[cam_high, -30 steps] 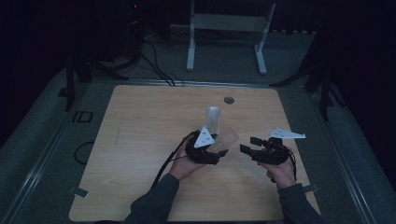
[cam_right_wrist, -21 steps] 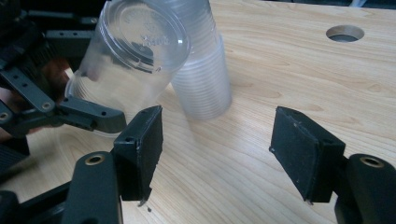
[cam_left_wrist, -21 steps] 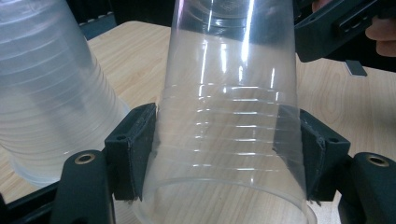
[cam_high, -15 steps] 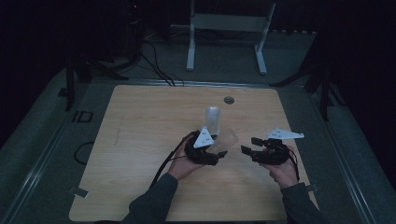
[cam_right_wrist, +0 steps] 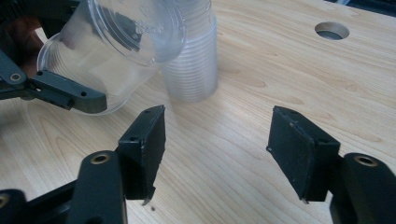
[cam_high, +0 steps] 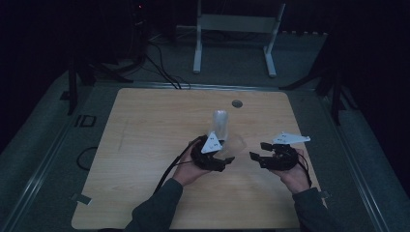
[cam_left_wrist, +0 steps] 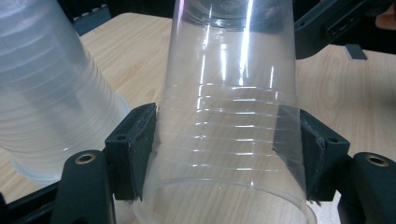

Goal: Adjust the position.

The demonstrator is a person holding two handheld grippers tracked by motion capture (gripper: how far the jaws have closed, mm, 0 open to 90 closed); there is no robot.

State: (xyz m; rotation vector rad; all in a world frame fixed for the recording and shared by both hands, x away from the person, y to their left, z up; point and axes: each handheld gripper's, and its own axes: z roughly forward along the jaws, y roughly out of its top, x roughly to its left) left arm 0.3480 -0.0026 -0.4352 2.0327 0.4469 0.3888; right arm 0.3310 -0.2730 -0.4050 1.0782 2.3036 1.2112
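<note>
The clear cup (cam_left_wrist: 229, 140) is held in the left claw (cam_high: 220, 162), squeezed between its two black pads near the wide open end, with its small closed end pointing away from that claw. It is tipped on its side and lifted off the bench (cam_high: 145, 145). In the left gripper view, a stack of cups (cam_left_wrist: 42, 102) stands just to the left of the held cup, mouth down on the wood. From above, that stack (cam_high: 220, 124) sits just past the left claw.

Not much has changed in the last second. The left claw held the cup before and it holds it now, in almost the same spot. The right claw (cam_high: 258, 158) has slid a tiny bit closer to the left one.

The right claw is wide open and holds nothing. In its own view, the held cup (cam_right_wrist: 116, 51) is up and to the left of its jaws, and the stack (cam_right_wrist: 194, 70) is right behind that cup. A round hole (cam_right_wrist: 331, 30) in the bench is far off to the right.

I think one cup has been pulled off the stack, and the right claw may be getting ready to help with it.
</note>
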